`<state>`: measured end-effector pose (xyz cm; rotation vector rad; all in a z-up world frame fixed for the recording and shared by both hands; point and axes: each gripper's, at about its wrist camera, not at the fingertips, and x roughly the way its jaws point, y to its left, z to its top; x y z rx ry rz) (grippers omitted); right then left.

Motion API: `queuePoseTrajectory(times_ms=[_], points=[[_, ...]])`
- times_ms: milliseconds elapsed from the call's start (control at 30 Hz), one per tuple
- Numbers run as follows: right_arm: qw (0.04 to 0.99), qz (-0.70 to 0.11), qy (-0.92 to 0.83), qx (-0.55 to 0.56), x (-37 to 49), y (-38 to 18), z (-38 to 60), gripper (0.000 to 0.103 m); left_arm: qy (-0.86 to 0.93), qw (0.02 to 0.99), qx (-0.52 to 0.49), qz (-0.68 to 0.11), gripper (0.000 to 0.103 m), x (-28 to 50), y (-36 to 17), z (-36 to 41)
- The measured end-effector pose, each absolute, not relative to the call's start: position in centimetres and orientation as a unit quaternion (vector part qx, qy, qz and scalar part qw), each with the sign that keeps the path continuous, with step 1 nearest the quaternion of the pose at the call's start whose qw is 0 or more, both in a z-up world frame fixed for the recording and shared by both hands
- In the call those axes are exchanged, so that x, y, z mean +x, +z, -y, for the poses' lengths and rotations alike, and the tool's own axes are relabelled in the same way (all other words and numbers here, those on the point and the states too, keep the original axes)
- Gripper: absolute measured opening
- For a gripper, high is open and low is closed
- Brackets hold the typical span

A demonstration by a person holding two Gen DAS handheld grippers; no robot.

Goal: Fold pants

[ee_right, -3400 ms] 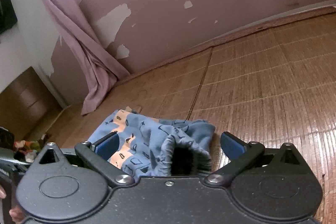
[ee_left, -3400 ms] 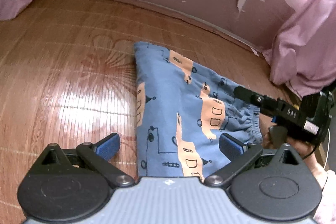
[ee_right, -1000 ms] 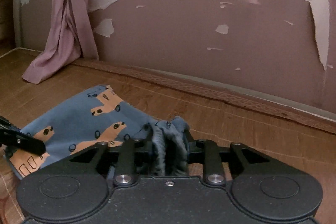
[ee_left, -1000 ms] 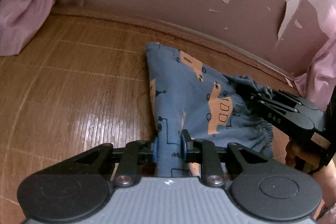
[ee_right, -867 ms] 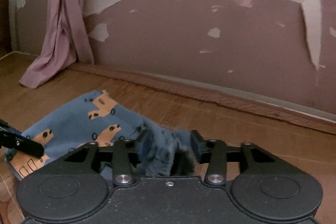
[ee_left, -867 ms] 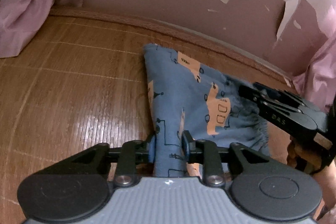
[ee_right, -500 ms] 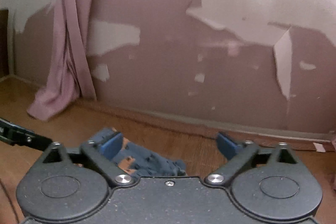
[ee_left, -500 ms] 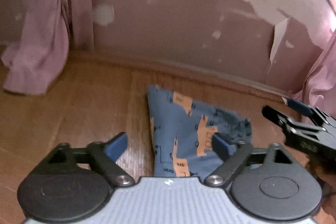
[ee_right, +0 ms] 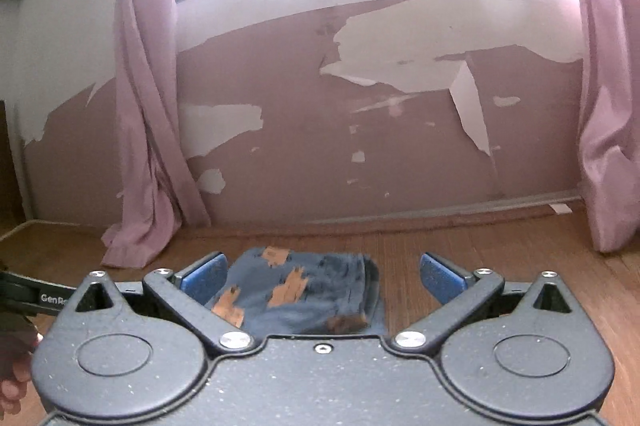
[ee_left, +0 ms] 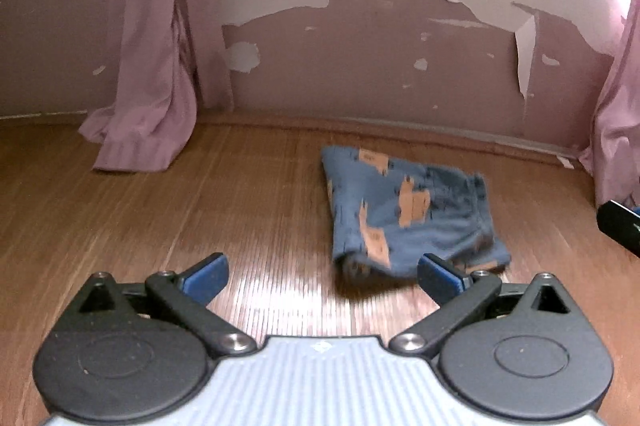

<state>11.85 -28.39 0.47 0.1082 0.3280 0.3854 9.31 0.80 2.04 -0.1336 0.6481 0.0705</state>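
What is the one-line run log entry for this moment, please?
step: fold pants | pants: folded, lying on floor | left gripper: open, empty | right gripper: open, empty

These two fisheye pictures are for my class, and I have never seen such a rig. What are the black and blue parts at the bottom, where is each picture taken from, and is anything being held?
Each picture comes from a camera mounted on a hand-held gripper, looking forward along its two blue-tipped fingers. A person holds one gripper in each hand; there is no robot arm. One view shows the left gripper, the other the right gripper. Both are open and hold nothing. On the wooden floor lie folded blue pants with orange print, ahead of both grippers. Behind are a peeling wall and pink curtains.
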Motion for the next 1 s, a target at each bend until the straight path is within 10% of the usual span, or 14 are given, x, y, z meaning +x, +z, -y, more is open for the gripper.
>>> queuePoseTrajectory(times_ms=[1000], points=[[0.96,-0.204,0.189,0.031,10.4,-2.0,27.8,0.102,0.045,0.948,-0.033,-0.313,0.103,5.7,0.4,-0.6]])
